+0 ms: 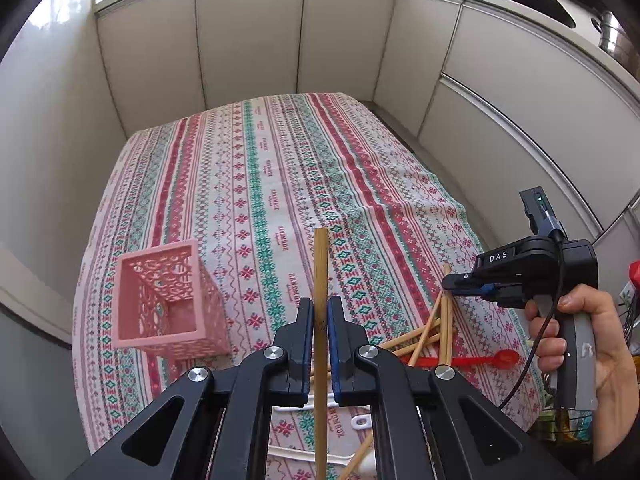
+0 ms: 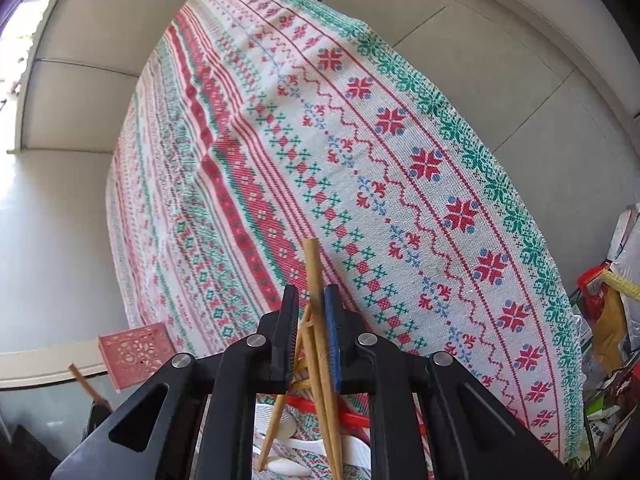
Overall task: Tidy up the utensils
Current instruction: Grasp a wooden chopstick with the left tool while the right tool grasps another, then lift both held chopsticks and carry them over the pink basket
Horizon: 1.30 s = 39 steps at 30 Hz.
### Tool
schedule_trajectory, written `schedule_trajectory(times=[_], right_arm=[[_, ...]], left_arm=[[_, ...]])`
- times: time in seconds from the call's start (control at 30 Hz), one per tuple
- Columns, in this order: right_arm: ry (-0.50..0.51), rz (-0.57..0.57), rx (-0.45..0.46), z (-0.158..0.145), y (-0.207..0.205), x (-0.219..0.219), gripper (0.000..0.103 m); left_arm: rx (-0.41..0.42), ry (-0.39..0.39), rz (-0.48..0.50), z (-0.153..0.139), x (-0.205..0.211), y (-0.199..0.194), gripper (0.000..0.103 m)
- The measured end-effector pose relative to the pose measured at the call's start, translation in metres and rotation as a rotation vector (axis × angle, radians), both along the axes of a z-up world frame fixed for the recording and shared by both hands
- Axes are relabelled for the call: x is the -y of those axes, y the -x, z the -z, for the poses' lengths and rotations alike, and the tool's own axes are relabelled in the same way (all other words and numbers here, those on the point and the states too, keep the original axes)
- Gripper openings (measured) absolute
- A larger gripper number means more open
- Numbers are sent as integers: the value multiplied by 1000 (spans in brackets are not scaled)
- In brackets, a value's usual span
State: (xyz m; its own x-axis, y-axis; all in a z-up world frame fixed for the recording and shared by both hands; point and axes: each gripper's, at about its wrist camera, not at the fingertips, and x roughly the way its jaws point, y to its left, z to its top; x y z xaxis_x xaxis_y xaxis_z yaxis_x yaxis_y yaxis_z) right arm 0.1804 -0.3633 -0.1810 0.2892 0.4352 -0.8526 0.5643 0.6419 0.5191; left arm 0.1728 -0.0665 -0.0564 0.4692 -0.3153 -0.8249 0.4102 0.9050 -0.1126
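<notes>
A bamboo chopstick point(image 1: 320, 280) is clamped upright between the nearly closed pads of the left gripper point(image 1: 320, 316), its tip above the patterned tablecloth point(image 1: 256, 168). The pink lattice holder point(image 1: 168, 300) stands to the left, apart. The right gripper point(image 2: 312, 320) is seen narrowed around another chopstick point(image 2: 316, 280) over the utensil pile point(image 1: 432, 340) near the right cloth edge; pad contact cannot be told.

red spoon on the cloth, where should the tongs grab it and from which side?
Take the red spoon by the bare stretch of handle just behind its bowl, coming straight down from above with the jaws across the handle. It lies flat on the tablecloth, and the other end of the handle runs under the crossed chopsticks, so that end is blocked.
</notes>
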Motion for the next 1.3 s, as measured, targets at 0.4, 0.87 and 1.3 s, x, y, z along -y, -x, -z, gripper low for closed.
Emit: schedule_trajectory(times=[0.4,0.87,1.3], right_arm=[[109,-24,61,-30,-1,-6,8],[275,-64,529,-183,37,-73,8],[306,-108,894,-262,-6,-175,8]], left_arm=[[46,76,-65,-12,-44,4,7],[436,227,-320,-93,-111,28,7],[723,259,-353,-120,-116,-11,7]])
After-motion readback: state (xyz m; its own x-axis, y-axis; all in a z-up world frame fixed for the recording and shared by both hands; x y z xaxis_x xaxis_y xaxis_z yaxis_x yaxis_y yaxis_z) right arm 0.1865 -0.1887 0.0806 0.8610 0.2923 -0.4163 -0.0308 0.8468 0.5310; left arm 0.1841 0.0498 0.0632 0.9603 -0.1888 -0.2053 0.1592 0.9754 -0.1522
